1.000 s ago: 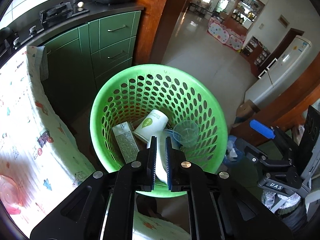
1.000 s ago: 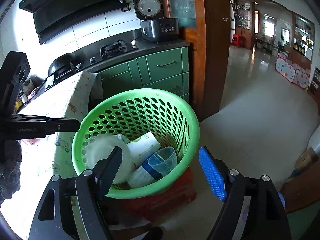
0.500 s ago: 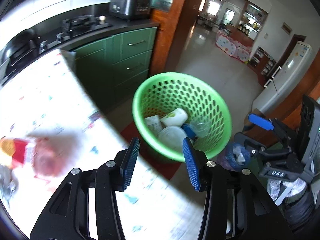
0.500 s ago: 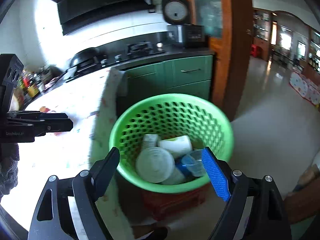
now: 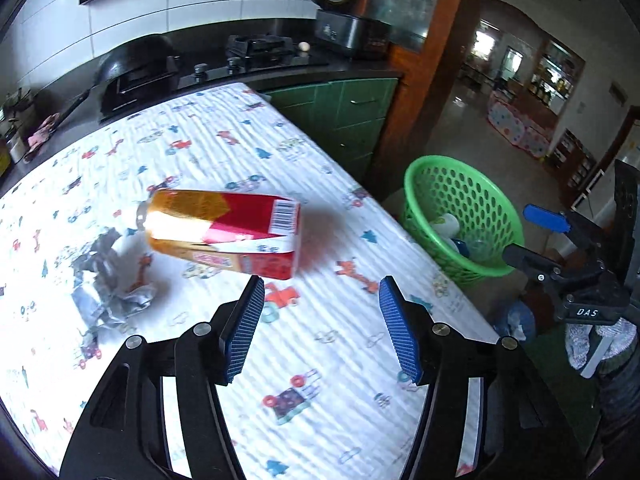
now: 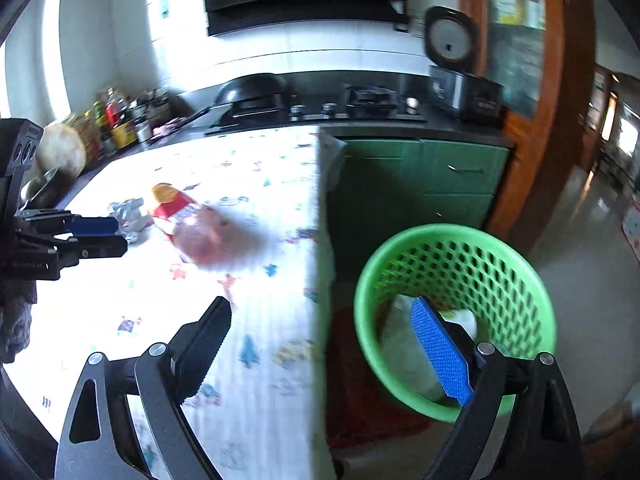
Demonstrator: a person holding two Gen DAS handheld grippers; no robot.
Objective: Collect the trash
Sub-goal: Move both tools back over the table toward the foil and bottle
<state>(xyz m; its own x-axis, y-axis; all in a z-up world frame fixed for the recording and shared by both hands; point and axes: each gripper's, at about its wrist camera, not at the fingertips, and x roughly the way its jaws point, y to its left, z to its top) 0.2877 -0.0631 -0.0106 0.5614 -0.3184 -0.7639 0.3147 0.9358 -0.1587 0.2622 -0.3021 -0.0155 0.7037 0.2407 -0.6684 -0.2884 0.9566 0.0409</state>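
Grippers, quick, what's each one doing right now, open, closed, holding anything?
Left gripper: open, empty, above the table near the red carton.
Right gripper: open, empty, beside the green basket.

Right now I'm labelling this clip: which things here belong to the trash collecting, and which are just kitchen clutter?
Job:
red and gold carton, lying on the table
crumpled foil beside it
green basket on the floor
left gripper, open

Clutter:
rice cooker
wok
sauce bottles
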